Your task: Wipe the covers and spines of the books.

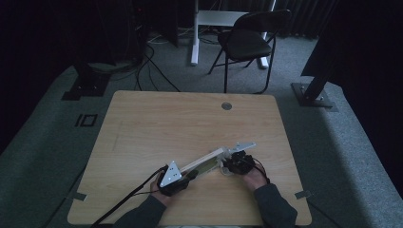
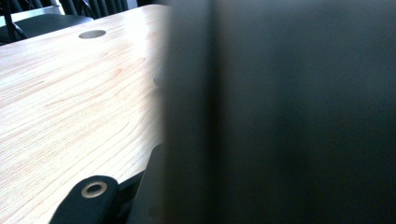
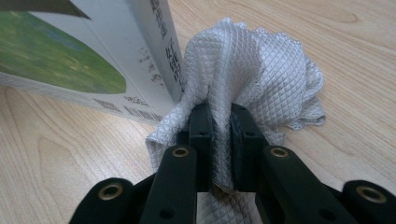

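The right gripper (image 3: 220,116) pinches a white cloth (image 3: 252,70) against a box (image 3: 93,56); the left gripper (image 1: 183,179) clamps the box.

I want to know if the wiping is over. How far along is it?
Done: the right hand-held gripper has pinched the white cloth. In hand: the cloth is pressed against the box, which the left hand-held gripper seems to steady. How much of the box remains to wipe can't be told.

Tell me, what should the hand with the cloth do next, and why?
Probably stroke the grey waffle-weave cloth along the flat white printed box: the right gripper is shut on it against the box's end, while the left gripper appears to steady the other end.
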`<state>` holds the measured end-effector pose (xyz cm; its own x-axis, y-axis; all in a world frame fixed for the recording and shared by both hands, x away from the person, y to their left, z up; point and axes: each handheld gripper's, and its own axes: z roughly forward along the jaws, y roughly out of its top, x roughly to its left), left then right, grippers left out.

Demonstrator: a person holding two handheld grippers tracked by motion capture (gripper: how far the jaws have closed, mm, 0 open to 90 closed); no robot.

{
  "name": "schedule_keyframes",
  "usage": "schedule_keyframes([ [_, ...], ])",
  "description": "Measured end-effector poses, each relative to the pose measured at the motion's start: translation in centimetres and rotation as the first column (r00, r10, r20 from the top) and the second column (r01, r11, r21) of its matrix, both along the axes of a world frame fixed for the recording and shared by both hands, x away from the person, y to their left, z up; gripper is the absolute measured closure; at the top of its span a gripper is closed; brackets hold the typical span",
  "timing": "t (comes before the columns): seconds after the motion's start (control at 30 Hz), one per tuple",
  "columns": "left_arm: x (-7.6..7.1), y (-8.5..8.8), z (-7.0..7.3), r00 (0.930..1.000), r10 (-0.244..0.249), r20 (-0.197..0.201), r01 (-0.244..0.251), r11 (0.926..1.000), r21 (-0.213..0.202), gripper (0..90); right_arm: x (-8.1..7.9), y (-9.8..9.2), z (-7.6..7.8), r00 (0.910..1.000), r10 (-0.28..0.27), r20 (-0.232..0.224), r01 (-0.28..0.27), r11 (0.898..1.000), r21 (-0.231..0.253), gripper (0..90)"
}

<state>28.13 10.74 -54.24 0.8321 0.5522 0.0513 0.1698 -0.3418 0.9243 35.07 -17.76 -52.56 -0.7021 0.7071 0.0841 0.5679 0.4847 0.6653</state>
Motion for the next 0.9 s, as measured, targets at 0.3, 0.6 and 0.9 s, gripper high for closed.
schedule_keyframes([
  [0.3, 0.0, 0.03, 0.0, 1.0, 0.0, -0.001, 0.0, 1.0, 0.0, 75.9, -0.02, 0.34, -0.37, 1.0, -0.004, -0.003, 0.004, 1.0, -0.026, 82.1],
  [0.6, 0.0, 0.02, 0.0, 1.0, 0.0, 0.0, 0.0, 1.0, 0.0, 75.8, 0.01, 0.37, -0.56, 1.0, -0.001, -0.004, 0.001, 1.0, -0.031, 82.4],
  [0.9, -0.04, 0.02, 0.0, 1.0, 0.001, 0.001, -0.001, 1.0, 0.001, 75.8, -0.19, 0.65, -0.62, 0.9999, -0.003, 0.012, 0.004, 0.998, -0.056, 83.2],
])
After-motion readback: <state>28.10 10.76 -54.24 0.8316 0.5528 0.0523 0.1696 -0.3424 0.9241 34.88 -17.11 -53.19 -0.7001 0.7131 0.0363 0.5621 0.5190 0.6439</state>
